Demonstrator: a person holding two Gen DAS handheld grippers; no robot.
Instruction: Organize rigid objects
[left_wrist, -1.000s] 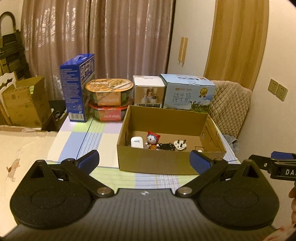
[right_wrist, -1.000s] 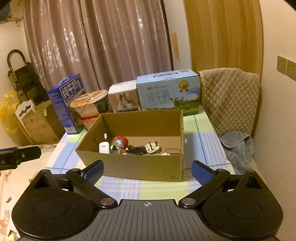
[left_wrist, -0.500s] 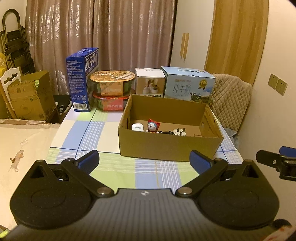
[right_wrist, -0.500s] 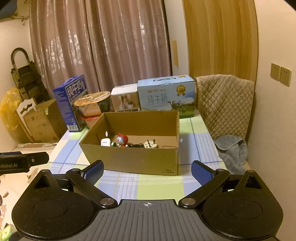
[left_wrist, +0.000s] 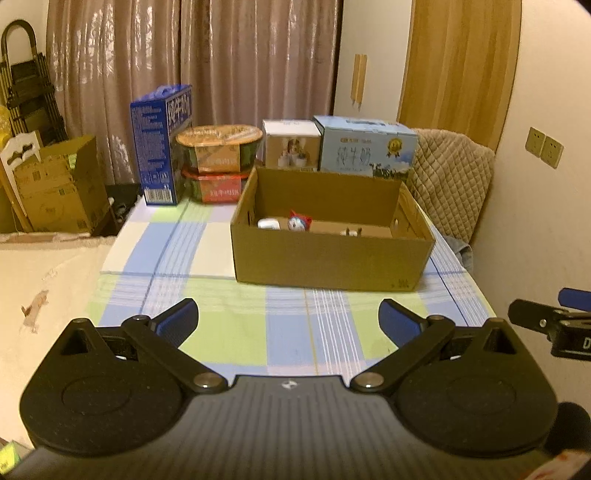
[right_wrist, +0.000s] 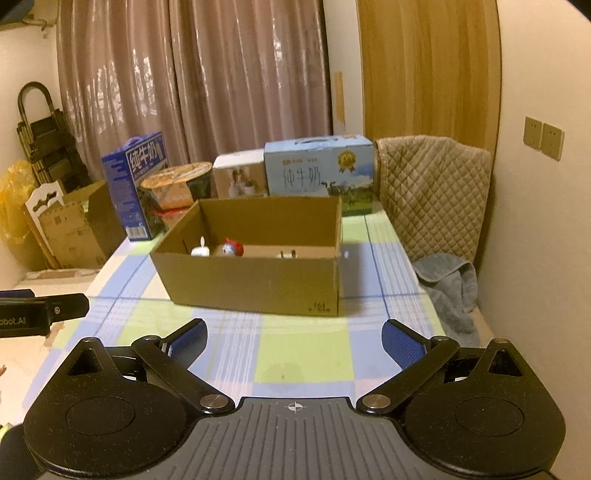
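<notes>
On checked cloth — brown cardboard box (left_wrist: 332, 262), toys inside | both hand-held grippers (left_wrist: 288, 319) (right_wrist: 293, 338) wide, empty

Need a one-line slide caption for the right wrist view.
Open right hand-held gripper above a checked tablecloth, facing a cardboard box holding a small figurine and plug.

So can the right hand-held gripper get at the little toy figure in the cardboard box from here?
Probably, from above: the right hand-held gripper is open, the cardboard box is topless, but its front wall blocks a straight path to the toy figure.
</notes>
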